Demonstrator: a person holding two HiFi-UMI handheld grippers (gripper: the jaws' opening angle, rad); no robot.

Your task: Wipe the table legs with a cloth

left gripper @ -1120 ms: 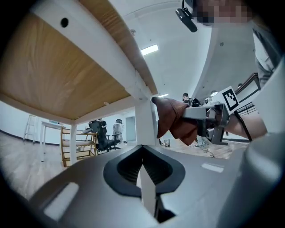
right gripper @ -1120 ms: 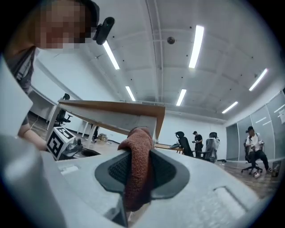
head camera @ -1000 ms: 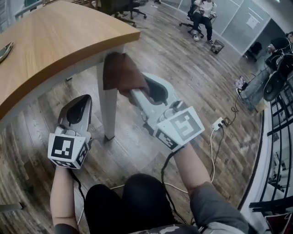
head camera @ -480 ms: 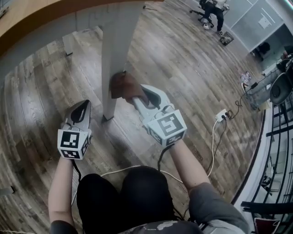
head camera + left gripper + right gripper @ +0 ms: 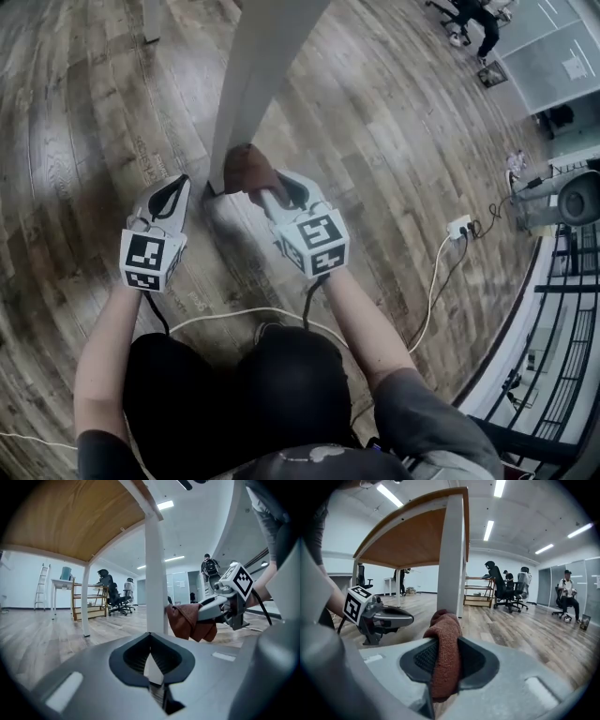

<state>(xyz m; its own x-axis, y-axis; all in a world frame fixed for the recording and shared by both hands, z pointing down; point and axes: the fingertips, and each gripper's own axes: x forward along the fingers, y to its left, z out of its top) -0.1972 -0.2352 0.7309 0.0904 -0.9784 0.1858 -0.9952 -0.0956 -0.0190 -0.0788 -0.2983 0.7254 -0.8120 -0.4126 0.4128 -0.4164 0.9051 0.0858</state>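
The brown cloth (image 5: 246,169) is a soft, thick-knit rag, light and limp. Its loose end bunches and droops, so it probably needs a firm pinch across a folded middle, with a wad left proud to rub with. That is about how it is held: the right claw (image 5: 270,193) is clenched on a fold of it, and the free bulge sticks out past the tips. The wad presses against the right face of the white table leg (image 5: 258,84), low down, close to where the leg meets the wooden floor (image 5: 394,141). Being knitted, it looks likely to grip the smooth paint rather than skid. The left claw (image 5: 174,190) hangs just left of the leg, its jaws closed on nothing. The tabletop (image 5: 412,541) shows overhead from underneath.
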